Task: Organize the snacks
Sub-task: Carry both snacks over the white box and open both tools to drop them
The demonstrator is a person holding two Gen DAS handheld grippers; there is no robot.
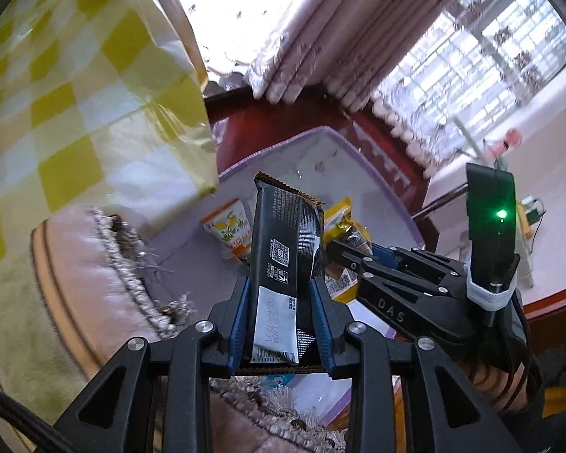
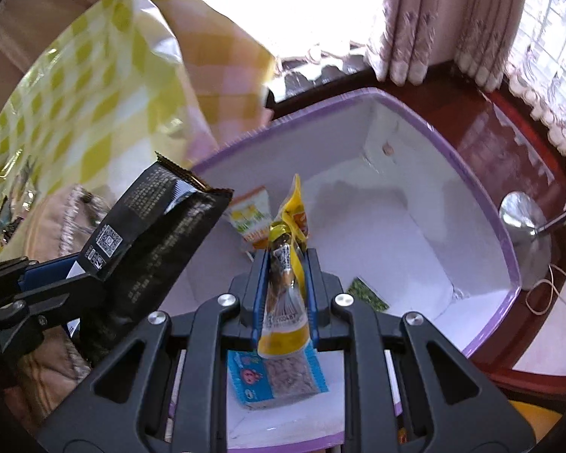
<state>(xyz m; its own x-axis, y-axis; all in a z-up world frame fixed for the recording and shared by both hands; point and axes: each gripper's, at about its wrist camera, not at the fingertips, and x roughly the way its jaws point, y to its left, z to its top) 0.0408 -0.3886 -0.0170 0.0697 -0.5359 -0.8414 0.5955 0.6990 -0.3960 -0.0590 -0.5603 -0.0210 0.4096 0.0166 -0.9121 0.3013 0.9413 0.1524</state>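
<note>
My left gripper (image 1: pixel 281 283) is shut on a black snack bar wrapper (image 1: pixel 283 249) and holds it upright above the box; the wrapper also shows at the left of the right wrist view (image 2: pixel 158 222). My right gripper (image 2: pixel 286 260) is shut on a yellow snack packet (image 2: pixel 286 264) and holds it over the white box with a purple rim (image 2: pixel 452 158). In the box lie an orange and white packet (image 2: pixel 251 219), a blue packet (image 2: pixel 275 377) and a small green packet (image 2: pixel 368 292). The right gripper also shows at the right of the left wrist view (image 1: pixel 343 249).
A yellow checked bag (image 1: pixel 75 94) stands at the left, close to the box. A beige fringed cushion (image 1: pixel 94 283) lies beside it. The box rests on a dark red wooden table (image 2: pixel 509 143). A metal lamp base (image 2: pixel 524 222) stands right of the box. Pink curtains (image 1: pixel 320 37) hang behind.
</note>
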